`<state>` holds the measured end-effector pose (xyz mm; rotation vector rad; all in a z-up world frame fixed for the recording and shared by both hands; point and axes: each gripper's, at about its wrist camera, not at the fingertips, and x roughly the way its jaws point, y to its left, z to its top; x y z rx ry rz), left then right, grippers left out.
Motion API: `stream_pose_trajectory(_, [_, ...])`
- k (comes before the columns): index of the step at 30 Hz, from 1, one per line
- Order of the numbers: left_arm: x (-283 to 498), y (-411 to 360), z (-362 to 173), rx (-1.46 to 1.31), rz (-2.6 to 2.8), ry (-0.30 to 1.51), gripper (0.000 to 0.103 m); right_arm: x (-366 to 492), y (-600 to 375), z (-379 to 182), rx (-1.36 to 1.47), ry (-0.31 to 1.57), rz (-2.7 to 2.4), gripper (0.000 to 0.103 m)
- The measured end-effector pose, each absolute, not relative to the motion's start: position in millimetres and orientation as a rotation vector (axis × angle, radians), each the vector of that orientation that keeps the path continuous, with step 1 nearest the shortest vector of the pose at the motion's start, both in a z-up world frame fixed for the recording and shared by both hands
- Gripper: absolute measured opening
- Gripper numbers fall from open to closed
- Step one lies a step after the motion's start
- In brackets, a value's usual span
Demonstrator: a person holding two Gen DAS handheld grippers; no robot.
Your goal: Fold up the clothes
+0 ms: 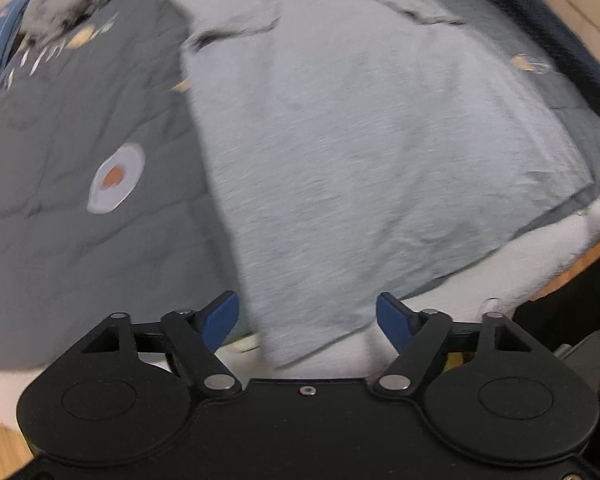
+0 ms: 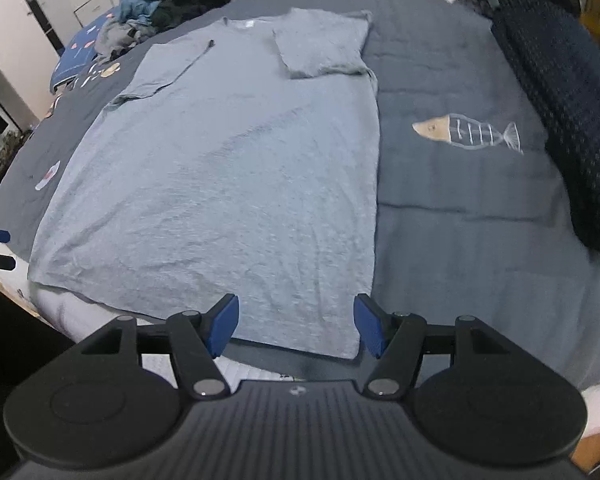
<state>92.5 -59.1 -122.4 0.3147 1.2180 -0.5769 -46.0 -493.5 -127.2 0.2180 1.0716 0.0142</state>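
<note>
Overhead, a grey bedspread (image 2: 460, 184) with fish prints covers the bed, with a clothes pile (image 2: 168, 4) at its far corner. A grey T-shirt (image 2: 228, 184) lies flat, sleeves folded in. Both the left claw (image 1: 307, 322) and right claw (image 2: 296, 326) hang wide open and empty above its hem.
</note>
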Motion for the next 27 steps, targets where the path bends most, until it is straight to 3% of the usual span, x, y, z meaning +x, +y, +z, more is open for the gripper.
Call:
stream_pose_trajectory(10, [121.7, -48.1, -149.7, 0.387, -0.591, 1.404, 0.036, -19.4, -511.5, -161.1, 0.233, 1.217, -0.060, 0.063])
stream_pose_trajectory(22, [138.8, -58.9, -178.1, 0.453, -0.652, 1.527, 0.034, -10.0, -515.7, -168.3, 0.334, 1.228, 0.015, 0.063])
stream_pose_trajectory(23, [137.7, -60.6, -178.9, 0.464, -0.670, 1.530, 0.020, -10.0, -515.0, -168.1, 0.335, 1.227, 0.014, 0.063])
stream_pose_trajectory(24, [135.9, -62.3, -179.2, 0.475, -0.694, 1.529, 0.014, -10.0, -514.2, -167.9, 0.337, 1.226, 0.014, 0.063])
stream_pose_trajectory(27, [131.2, -64.9, -176.0, 0.493, -0.732, 1.508, 0.006, -11.0, -512.8, -167.0, 0.348, 1.215, 0.016, 0.063])
